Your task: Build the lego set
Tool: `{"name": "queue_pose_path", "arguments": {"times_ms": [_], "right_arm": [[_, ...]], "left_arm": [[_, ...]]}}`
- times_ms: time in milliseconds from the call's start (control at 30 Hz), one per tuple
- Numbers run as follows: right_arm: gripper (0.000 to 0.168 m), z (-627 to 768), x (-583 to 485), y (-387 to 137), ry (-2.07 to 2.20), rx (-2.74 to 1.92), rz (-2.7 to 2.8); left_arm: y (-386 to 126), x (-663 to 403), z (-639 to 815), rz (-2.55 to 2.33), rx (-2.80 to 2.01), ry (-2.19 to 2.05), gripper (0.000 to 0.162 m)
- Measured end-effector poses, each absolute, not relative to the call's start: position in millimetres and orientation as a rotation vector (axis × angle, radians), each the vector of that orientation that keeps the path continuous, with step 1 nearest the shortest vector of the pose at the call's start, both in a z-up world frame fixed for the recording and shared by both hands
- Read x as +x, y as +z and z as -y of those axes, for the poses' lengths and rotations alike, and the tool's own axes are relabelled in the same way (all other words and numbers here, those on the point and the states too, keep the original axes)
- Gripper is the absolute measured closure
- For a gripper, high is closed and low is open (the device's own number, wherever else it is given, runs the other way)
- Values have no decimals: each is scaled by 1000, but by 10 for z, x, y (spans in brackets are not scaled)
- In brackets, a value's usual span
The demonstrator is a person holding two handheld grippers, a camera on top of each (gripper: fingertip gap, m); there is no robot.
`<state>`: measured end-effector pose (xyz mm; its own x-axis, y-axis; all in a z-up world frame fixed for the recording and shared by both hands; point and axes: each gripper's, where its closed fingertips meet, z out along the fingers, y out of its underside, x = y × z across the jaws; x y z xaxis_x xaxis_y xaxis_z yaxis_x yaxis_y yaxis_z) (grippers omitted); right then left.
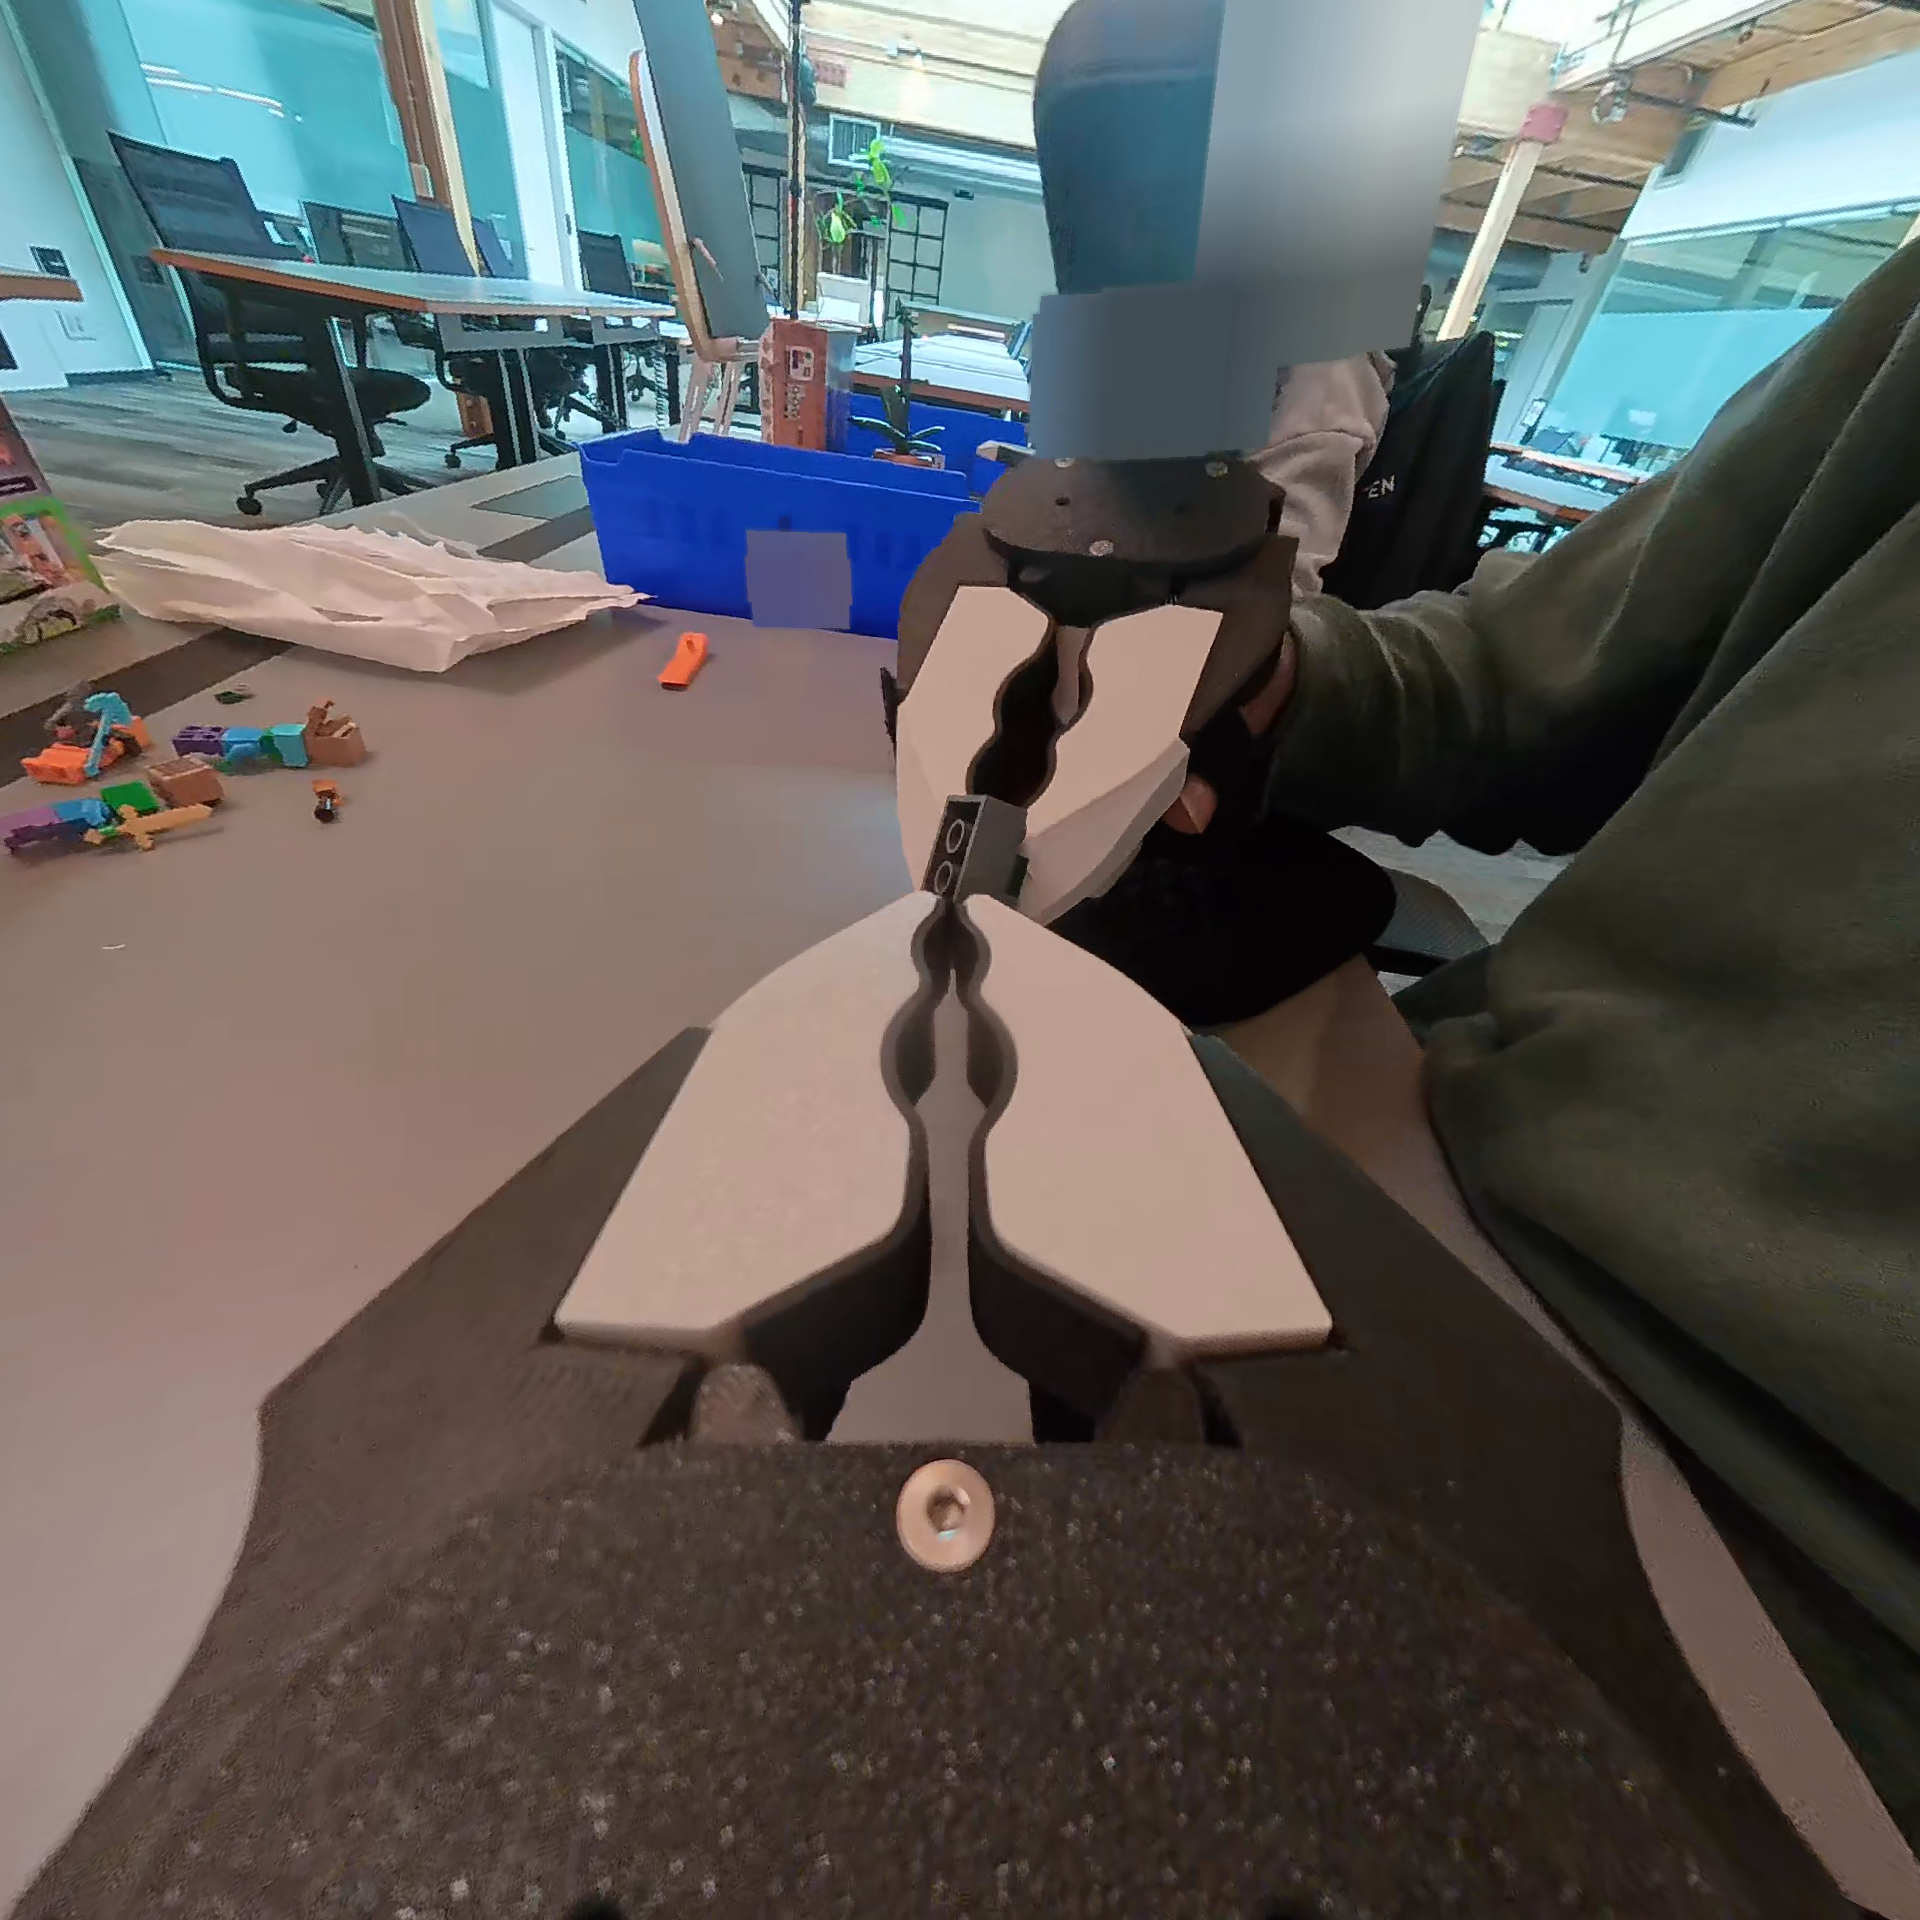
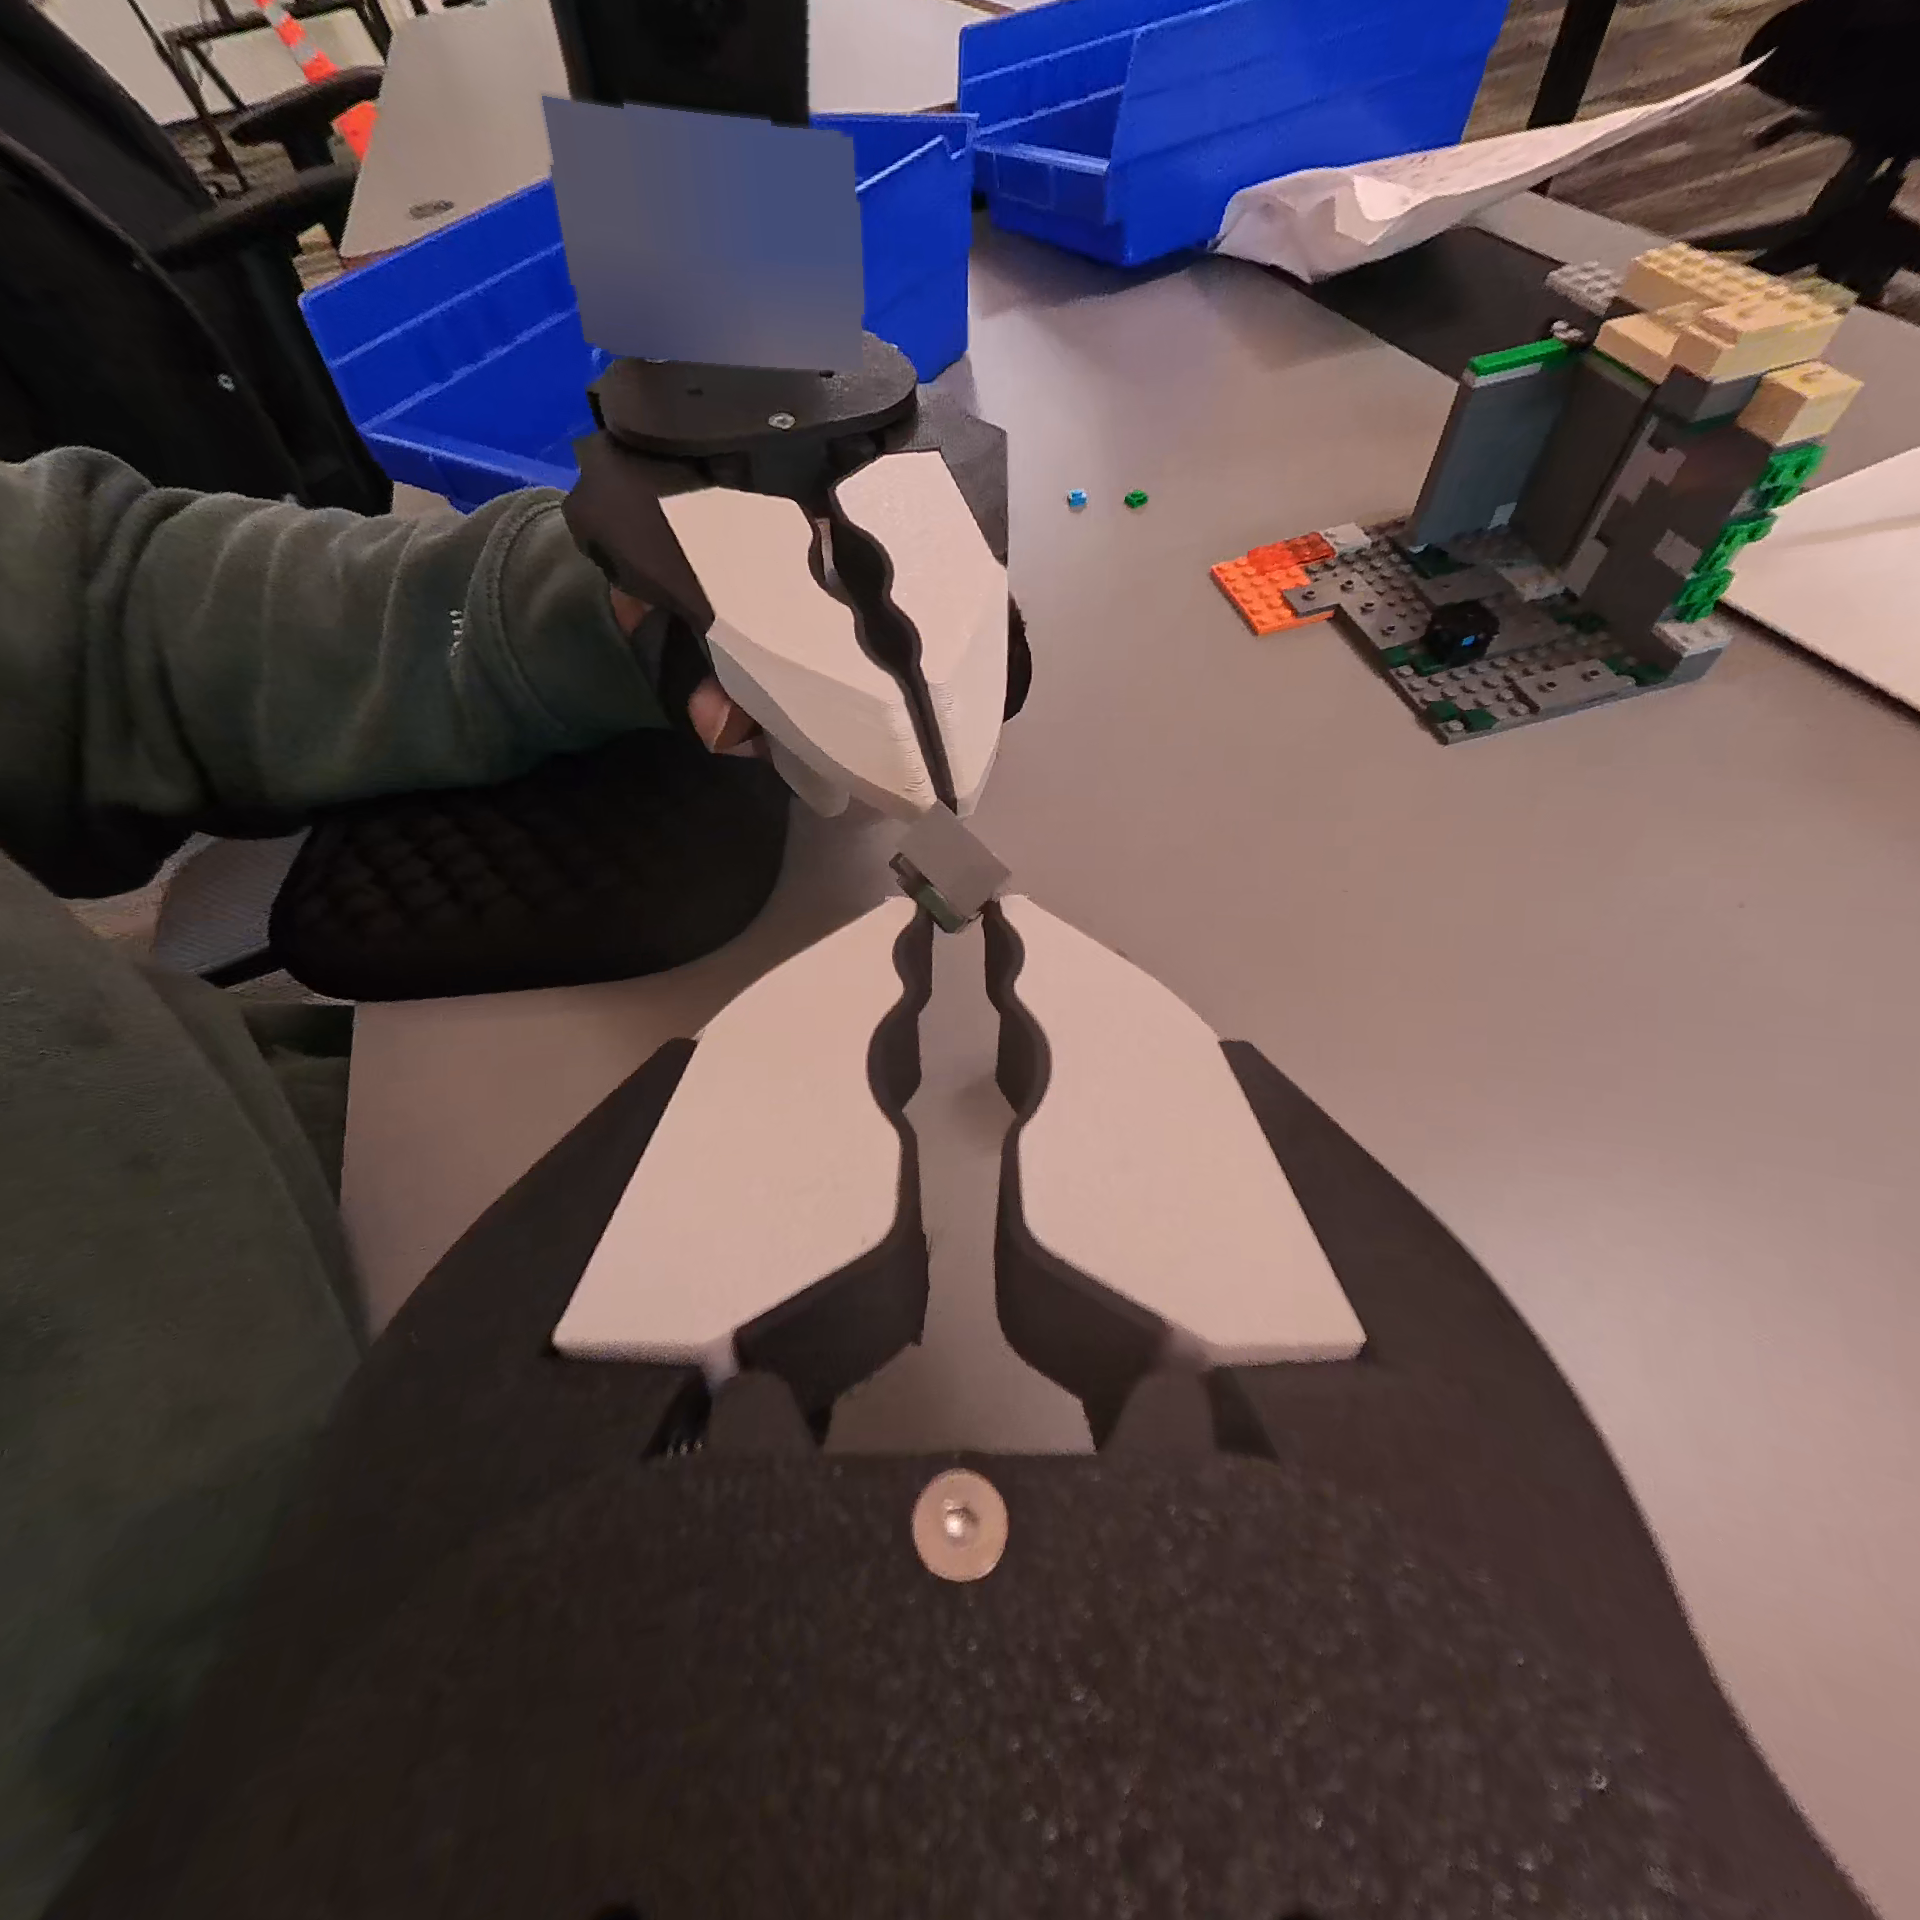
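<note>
My right gripper (image 2: 956, 920) is shut on a small grey brick (image 2: 956, 857) with a thin green piece on its near side, and holds it above the grey table (image 2: 1351, 987). In the left wrist view the same brick (image 1: 992, 842) sits between the right gripper's (image 1: 977, 862) white fingertips, its hollow underside facing left. My left gripper (image 1: 945, 906) is shut with nothing between its pads; its closed tips meet the brick's end. It also shows in the right wrist view (image 2: 943, 805), tips against the brick's far end. Both are held by hands in green sleeves.
A partly built grey, tan and green lego model (image 2: 1558, 540) stands on the table at the right. Loose coloured pieces (image 1: 187, 769) lie at the left, an orange piece (image 1: 684, 662) farther back. Blue bins (image 2: 1195, 135) and white paper bags (image 1: 343, 592) sit behind. Both grippers' tips are close together, under 4 cm apart.
</note>
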<state>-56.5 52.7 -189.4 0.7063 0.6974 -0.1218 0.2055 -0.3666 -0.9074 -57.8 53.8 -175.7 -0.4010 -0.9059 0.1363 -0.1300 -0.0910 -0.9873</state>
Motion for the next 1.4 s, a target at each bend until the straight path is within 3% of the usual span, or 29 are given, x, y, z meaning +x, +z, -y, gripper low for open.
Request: {"name": "queue_pose_path", "arguments": {"times_ms": [267, 467, 733, 967, 1167, 1267, 1400], "right_arm": [[160, -537, -377, -1866, 969, -2096, 590], [160, -424, -484, -1837, 1374, -2196, 484], [160, -248, -531, -1971, 1474, -2354, 629], [161, -117, -554, -2087, 1425, -2518, 772], [158, -214, -534, -1968, 1414, -2371, 784], [149, -383, -489, -1798, 1193, -2154, 826], [144, -498, -421, -1683, 577, -1802, 1082]], "left_arm": [[-1923, -494, -534, -1669, -1027, -1073, 131], [-1937, -398, -518, -1658, -905, -798, 127], [-1952, -397, -361, -1708, -682, -618, 119], [-2079, -388, -256, -1772, -551, -458, 125], [-1982, -395, -375, -1690, -721, -658, 125], [-1866, -406, -491, -1596, -892, -872, 125], [-1688, -425, -560, -1468, -1051, -1171, 125]]}}
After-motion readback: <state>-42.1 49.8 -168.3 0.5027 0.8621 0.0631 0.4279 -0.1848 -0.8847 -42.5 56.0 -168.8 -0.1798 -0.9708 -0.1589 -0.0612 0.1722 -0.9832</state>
